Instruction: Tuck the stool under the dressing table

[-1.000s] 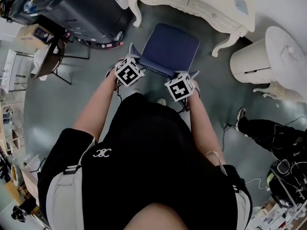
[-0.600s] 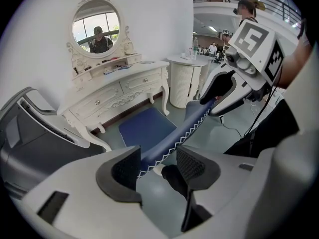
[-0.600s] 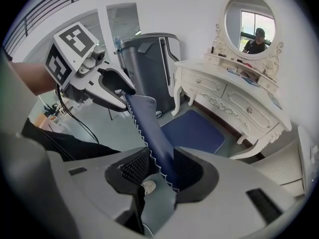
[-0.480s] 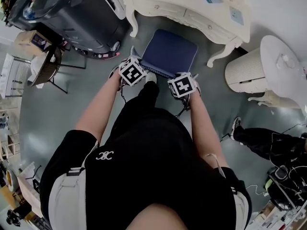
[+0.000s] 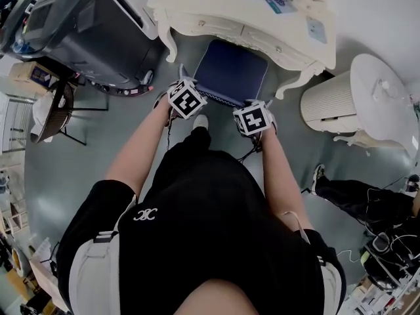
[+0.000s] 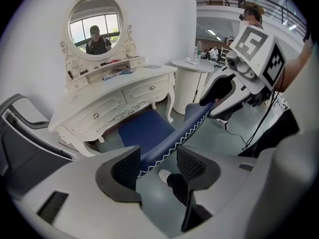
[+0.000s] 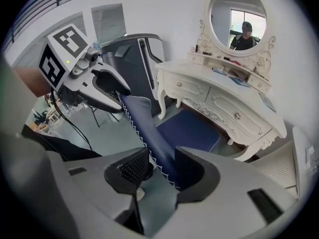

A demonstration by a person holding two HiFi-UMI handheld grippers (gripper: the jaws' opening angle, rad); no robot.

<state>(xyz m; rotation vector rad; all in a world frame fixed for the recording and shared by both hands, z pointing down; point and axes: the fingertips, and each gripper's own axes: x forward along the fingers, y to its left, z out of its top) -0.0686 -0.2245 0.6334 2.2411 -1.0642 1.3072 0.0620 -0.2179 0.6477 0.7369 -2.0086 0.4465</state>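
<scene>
Head view: stool (image 5: pixel 233 71) partly under dressing table (image 5: pixel 210 13); edge btwn open left gripper (image 6: pixel 158 164) & just-opening right gripper (image 7: pixel 160 169).

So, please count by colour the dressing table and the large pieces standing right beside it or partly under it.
Cream or white: 2 (dressing table, round side table)
Blue: 1 (stool)
Black: 1 (large machine)
Total: 4
</scene>
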